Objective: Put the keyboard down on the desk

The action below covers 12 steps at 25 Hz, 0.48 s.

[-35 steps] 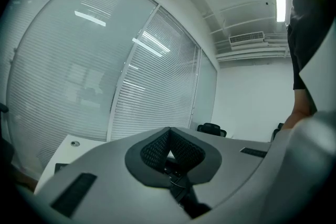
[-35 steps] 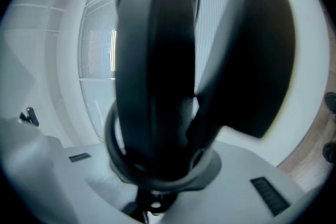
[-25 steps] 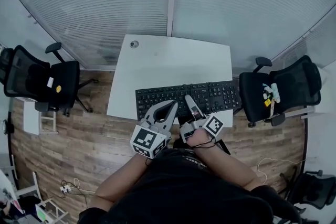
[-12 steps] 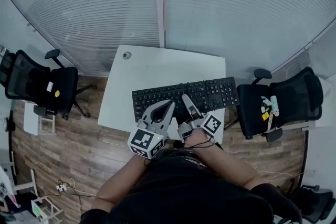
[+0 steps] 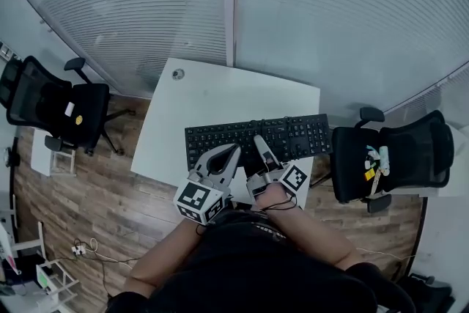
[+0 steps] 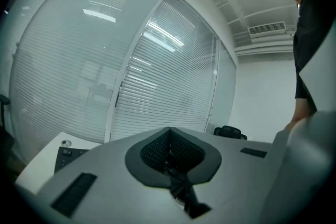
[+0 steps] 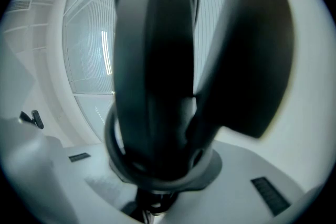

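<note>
A black keyboard (image 5: 256, 139) lies lengthwise over the near part of the white desk (image 5: 220, 95). My right gripper (image 5: 259, 141) is shut on the middle of its near edge. In the right gripper view a dark, blurred shape (image 7: 157, 86) fills the space between the jaws. My left gripper (image 5: 234, 149) is just left of it, at the keyboard's near edge. In the left gripper view its pads (image 6: 169, 134) meet with nothing between them. A corner of the keyboard (image 6: 71, 155) shows low at the left. Whether the keyboard rests on the desk I cannot tell.
A round cable grommet (image 5: 177, 74) sits at the desk's far left corner. Black office chairs stand to the left (image 5: 55, 102) and right (image 5: 388, 154) of the desk. A wall of blinds (image 5: 234, 4) runs behind it. The floor (image 5: 95, 194) is wood.
Both grippers and the keyboard have moved forward over the desk. The keyboard's right end, which overhung the near right corner, now lies over the desktop.
</note>
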Each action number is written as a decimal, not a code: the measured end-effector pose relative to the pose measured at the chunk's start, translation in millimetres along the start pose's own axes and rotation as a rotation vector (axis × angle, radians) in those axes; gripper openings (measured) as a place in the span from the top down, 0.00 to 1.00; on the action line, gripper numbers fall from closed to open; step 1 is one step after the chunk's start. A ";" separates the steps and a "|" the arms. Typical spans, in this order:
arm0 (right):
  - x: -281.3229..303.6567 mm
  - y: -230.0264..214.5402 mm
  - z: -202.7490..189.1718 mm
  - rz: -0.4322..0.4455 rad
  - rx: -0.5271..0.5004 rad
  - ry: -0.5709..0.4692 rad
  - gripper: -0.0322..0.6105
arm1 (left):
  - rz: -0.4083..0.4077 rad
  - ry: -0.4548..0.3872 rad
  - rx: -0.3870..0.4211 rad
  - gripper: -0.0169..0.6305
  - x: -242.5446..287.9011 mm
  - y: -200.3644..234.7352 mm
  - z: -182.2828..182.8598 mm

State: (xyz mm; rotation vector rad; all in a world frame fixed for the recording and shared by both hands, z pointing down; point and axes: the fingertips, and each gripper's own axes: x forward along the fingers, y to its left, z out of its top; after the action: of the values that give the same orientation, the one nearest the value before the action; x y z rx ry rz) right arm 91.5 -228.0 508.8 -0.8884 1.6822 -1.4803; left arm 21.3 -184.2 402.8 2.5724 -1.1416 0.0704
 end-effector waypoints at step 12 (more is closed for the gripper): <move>31.7 -47.2 -6.8 -0.072 0.059 0.001 0.77 | -0.019 0.084 -0.039 0.95 23.7 40.6 -21.2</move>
State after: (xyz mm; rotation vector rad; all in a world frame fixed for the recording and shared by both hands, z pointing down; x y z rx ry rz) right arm 71.4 -256.8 554.1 -0.9245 1.6135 -1.5704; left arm 9.6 -219.9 438.0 2.5202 -1.0768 0.1490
